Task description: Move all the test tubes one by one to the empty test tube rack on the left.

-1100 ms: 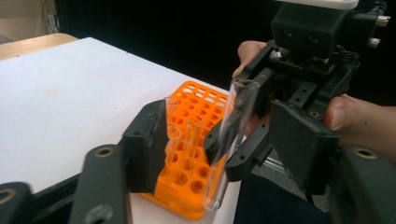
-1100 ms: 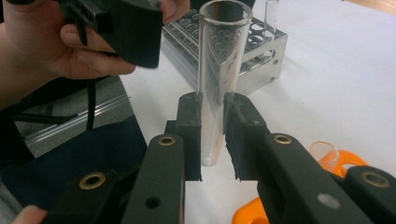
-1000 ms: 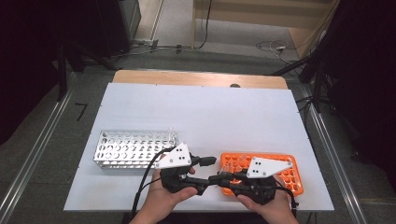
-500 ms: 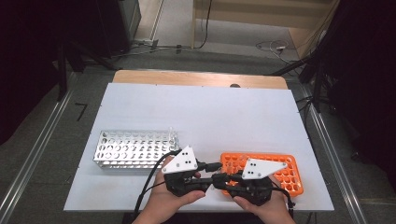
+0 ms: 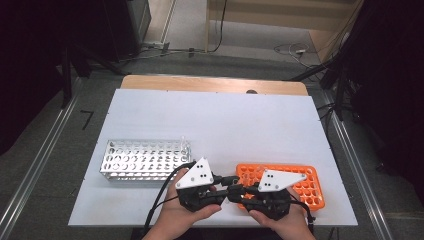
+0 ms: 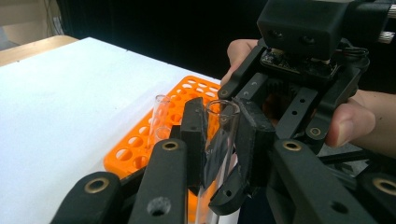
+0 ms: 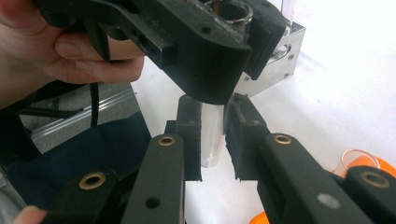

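both tongs pinching one glass tube (image 6: 219, 140)
left tongs (image 6: 219, 135) and right tongs (image 7: 212, 135) are gripping it together by the counter's (image 5: 225, 120) near edge, beside the orange rack (image 5: 305, 187).

Surroundings of the work area, as observed

A white desk (image 5: 215, 125) carried a metal rack (image 5: 145, 159) of round holes at its near left and an orange rack (image 5: 305, 182) at its near right, the two well apart. In the left gripper view, a second clear tube (image 6: 159, 114) stood upright in the orange rack. A strip of bare wood (image 5: 210, 82) ran along the desk's far edge. Beyond it lay a grey floor (image 5: 190, 35) with loose cables (image 5: 287, 49). Metal rails (image 5: 40, 165) flanked the desk on both sides. A dark cabinet (image 5: 132, 22) stood at the far left.
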Demonstrator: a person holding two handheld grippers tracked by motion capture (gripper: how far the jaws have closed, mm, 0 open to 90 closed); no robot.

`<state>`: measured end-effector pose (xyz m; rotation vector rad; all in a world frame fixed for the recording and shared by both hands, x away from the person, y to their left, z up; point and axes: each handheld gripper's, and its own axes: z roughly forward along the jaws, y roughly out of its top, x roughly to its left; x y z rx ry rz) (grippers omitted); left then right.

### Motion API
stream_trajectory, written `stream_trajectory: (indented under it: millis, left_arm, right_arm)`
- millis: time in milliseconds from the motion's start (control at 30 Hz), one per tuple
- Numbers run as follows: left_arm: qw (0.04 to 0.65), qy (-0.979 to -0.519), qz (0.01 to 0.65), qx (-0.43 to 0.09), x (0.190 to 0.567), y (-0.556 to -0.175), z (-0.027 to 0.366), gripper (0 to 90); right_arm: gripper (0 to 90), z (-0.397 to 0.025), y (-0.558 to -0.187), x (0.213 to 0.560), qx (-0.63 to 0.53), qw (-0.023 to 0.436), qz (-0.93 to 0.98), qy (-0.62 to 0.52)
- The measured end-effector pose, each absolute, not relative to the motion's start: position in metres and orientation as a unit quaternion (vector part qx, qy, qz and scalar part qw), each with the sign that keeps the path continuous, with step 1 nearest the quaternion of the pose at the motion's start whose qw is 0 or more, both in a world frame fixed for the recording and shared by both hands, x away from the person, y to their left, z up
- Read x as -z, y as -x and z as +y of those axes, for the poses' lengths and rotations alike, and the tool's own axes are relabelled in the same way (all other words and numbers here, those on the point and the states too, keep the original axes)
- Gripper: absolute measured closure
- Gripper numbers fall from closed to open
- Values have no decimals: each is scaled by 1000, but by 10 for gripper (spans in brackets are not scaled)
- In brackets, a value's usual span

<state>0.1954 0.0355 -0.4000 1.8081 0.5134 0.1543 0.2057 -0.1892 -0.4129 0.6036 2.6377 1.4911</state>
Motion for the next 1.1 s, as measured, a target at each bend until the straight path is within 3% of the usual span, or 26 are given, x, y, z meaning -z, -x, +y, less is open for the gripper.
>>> stream_trajectory:
  millis: [200, 400, 600, 867, 1100]
  left_arm:
    - [587, -773, 229, -72, 399, -200, 38, 763]
    - [590, -769, 234, -77, 397, -207, 42, 764]
    - [591, -766, 240, -83, 397, -214, 44, 764]
    - [589, -763, 249, -96, 394, -219, 51, 764]
    - [595, -752, 259, -115, 382, -234, 65, 764]
  right_arm:
    - [721, -188, -213, 413, -484, 18, 853, -194]
    - [562, -188, -221, 410, -481, 29, 855, -191]
    - [349, -190, -228, 412, -496, 33, 846, -195]
    - [190, -196, -229, 409, -499, 45, 839, -212]
    - [123, -211, -232, 405, -507, 60, 829, -228]
